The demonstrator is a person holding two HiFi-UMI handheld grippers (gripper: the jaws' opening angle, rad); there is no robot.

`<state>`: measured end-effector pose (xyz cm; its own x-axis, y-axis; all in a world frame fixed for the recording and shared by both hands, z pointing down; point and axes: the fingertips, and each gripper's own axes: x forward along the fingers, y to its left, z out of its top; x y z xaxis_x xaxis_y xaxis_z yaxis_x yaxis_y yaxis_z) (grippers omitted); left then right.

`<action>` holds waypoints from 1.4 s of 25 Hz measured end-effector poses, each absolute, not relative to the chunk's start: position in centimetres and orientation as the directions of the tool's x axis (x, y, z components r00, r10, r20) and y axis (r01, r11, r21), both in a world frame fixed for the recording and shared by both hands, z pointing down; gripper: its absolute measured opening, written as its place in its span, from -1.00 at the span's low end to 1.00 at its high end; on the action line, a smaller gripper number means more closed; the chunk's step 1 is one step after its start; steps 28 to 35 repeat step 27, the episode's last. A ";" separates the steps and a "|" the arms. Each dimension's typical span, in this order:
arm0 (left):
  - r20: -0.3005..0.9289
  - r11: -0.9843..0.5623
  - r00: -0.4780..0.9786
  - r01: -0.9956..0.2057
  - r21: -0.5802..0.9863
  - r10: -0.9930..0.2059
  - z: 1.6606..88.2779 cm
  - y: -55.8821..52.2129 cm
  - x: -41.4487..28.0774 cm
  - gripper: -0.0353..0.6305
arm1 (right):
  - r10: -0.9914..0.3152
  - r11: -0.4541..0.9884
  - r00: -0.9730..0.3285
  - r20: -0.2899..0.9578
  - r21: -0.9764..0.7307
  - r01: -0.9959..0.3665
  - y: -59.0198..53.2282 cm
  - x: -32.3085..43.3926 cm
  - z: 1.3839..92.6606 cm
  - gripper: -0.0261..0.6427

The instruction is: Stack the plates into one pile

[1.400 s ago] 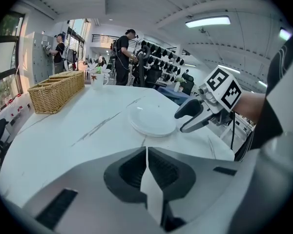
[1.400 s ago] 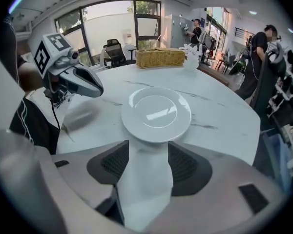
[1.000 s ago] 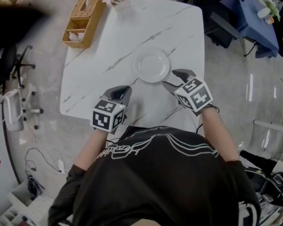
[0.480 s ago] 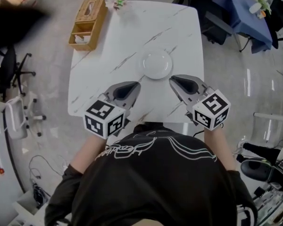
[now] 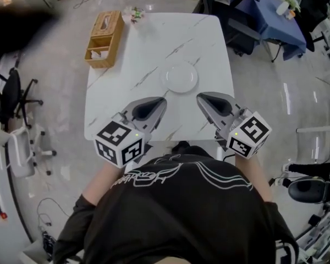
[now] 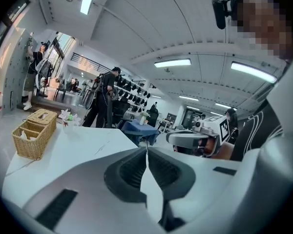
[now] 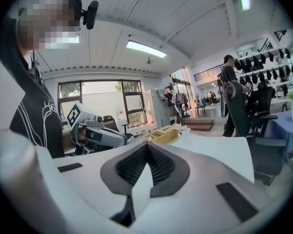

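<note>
The left gripper (image 5: 160,101) has its two fingers pressed together tip to tip, with only a hairline seam between the dark ribbed pads and nothing caught in them. The right gripper (image 5: 201,97) is the same: fingers fully closed on each other and empty. Both are held above the near edge of a white table (image 5: 148,54) with grey marble veining, their tips pointing away from the person and slightly inward toward each other.

The plates (image 5: 180,77) lie on the table just ahead of the fingertips, in the gap between the two grippers and apart from both. From above they read as one round white disc, and I cannot tell how many are in it.

Farther beyond the left fingers, at the table's far left corner, stands a wicker basket (image 5: 104,39) with compartments, partly overhanging the edge. A small spray of pale flowers (image 5: 135,14) sits next to it at the far edge.

Around the table is a glossy grey floor (image 5: 60,109). Off to the left of the left fingers stands a black office chair (image 5: 14,81). Past the right fingers and further out is a second table under a blue cloth (image 5: 269,15).

The gripper views show a large room with a white ceiling and long strip lights (image 6: 172,62), big windows (image 7: 107,101), and several people standing (image 6: 105,99) beyond the table's far side.
</note>
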<state>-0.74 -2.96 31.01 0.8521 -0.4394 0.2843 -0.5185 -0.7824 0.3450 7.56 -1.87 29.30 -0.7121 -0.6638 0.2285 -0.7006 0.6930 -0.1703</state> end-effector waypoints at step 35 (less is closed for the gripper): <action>0.313 -0.785 0.861 -0.499 0.366 -0.401 34.4 -1.4 -0.2 -0.80 | -0.693 0.643 -0.684 0.230 -0.234 -0.730 0.2 8.3 33.2 -0.84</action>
